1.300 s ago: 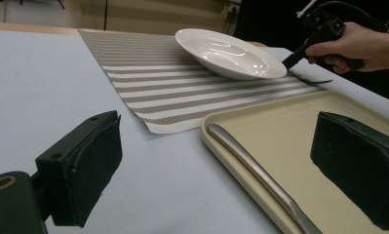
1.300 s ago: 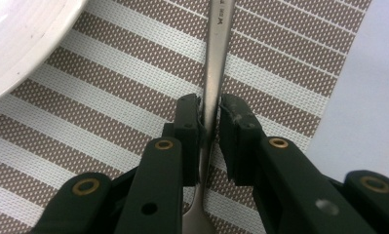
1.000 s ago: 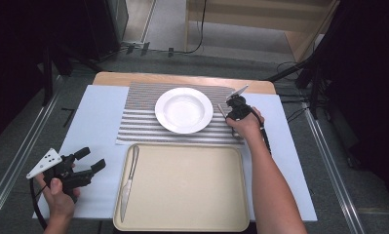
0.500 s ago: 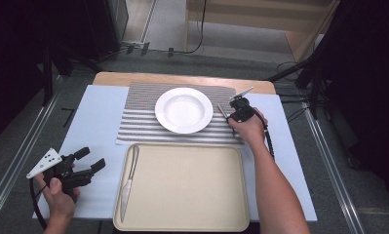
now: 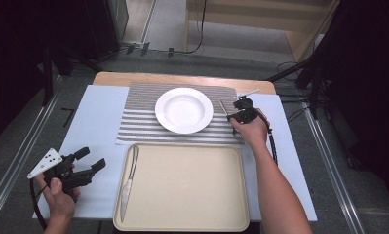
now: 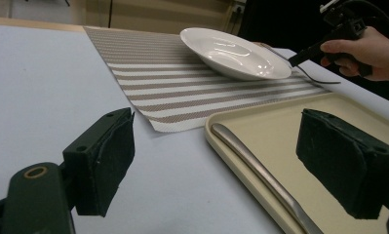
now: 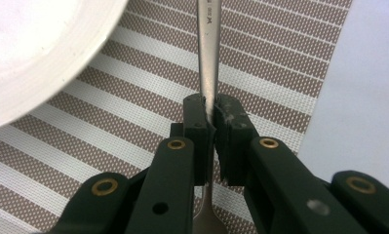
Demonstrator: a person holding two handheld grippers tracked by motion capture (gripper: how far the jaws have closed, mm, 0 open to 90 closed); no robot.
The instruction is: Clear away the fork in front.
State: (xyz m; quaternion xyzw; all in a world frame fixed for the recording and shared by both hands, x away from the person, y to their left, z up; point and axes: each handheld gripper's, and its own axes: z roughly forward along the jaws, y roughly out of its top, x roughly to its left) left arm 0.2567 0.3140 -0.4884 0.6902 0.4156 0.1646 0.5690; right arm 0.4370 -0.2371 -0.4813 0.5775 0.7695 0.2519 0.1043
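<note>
Overhead, the high view has the right gripper [image 5: 237,109] just beside the right rim of the white plate [image 5: 184,109], over the striped placemat [image 5: 143,122], its jaws closed on the handle of a fork [image 5: 224,107] that lies on the mat between plate and hand. The left gripper [image 5: 87,163] sits well apart at the near left corner of the pale blue table cover [image 5: 92,105], held above it with its jaws spread and nothing between them. A beige tray [image 5: 182,187] lies in front of the placemat, and a knife [image 5: 129,180] rests along the tray's left edge. Next, the left gripper view looks between its two wide-apart black pads [image 6: 106,161] across the cover: the tray's corner and the knife [image 6: 260,175] lie near the right pad, the plate [image 6: 236,53] sits on the placemat [image 6: 182,83] farther off, and the right gripper [image 6: 311,48] reaches down beside the plate to the fork [image 6: 304,73], whose far end rests on the mat. Lastly, the right gripper view shows its own jaws pressed together on the fork's slim metal handle [image 7: 207,63], which runs straight up between the pads [image 7: 197,126]; the plate's rim [image 7: 41,63] curves in at the upper left, and the bare table cover [image 7: 362,97] lies past the mat's right edge.
</note>
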